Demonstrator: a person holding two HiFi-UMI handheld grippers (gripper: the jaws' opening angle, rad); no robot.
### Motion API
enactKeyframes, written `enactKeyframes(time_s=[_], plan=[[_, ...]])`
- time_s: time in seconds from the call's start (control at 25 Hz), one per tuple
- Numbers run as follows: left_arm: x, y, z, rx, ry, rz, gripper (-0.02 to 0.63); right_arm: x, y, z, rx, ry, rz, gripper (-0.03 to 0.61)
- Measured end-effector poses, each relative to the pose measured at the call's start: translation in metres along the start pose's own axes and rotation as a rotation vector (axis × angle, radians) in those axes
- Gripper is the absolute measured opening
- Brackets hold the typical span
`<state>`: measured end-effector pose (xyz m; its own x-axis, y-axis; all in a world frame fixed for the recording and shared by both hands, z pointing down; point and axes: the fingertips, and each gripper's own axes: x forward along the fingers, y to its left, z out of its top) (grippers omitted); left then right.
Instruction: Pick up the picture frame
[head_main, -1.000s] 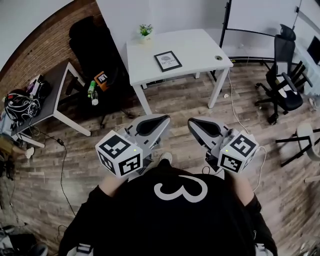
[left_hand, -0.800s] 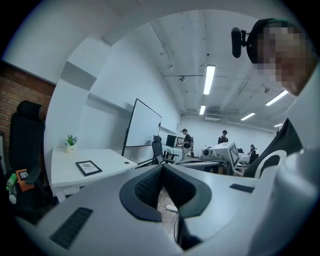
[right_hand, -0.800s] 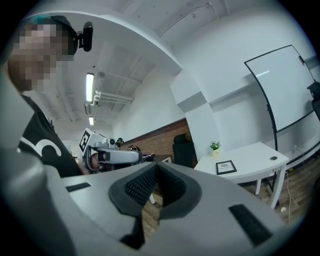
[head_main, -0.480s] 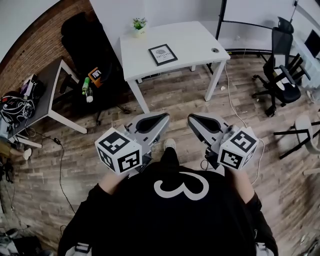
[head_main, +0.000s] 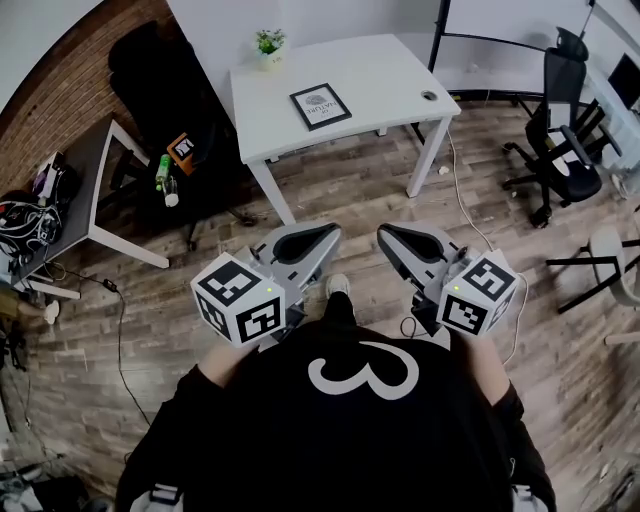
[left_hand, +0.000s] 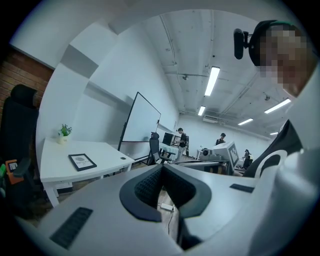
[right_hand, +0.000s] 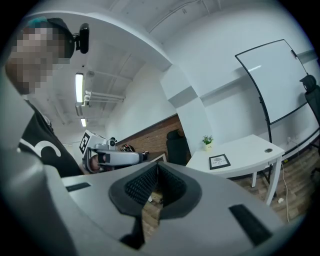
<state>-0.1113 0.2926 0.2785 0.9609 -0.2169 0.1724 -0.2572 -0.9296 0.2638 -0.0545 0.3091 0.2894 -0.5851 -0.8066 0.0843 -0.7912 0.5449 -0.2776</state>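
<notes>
The black picture frame (head_main: 320, 106) lies flat on the white table (head_main: 380, 75) at the far end of the room, well beyond both grippers. It also shows small in the left gripper view as the frame (left_hand: 82, 161) and in the right gripper view as the frame (right_hand: 219, 161). My left gripper (head_main: 328, 233) and right gripper (head_main: 385, 233) are held side by side at chest height above the wood floor, pointing toward the table. Both have their jaws shut with nothing between them.
A small potted plant (head_main: 266, 45) stands on the table's back left corner. A black chair (head_main: 165, 95) carrying an orange item stands left of the table, and a grey side table (head_main: 95, 190) beyond that. Black office chairs (head_main: 565, 150) and a whiteboard stand (head_main: 500, 40) are to the right.
The table and frame have shifted up and left in the head view as the person moves. Both grippers keep the same shut pose in front of the body.
</notes>
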Motion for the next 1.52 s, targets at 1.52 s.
enactKeyframes(time_s=[1.52], plan=[[0.129,0.303,0.071,-0.143,0.042,0.025,0.015,0.239,-0.224,0.063,0.075,0.094,0.03,0.025]])
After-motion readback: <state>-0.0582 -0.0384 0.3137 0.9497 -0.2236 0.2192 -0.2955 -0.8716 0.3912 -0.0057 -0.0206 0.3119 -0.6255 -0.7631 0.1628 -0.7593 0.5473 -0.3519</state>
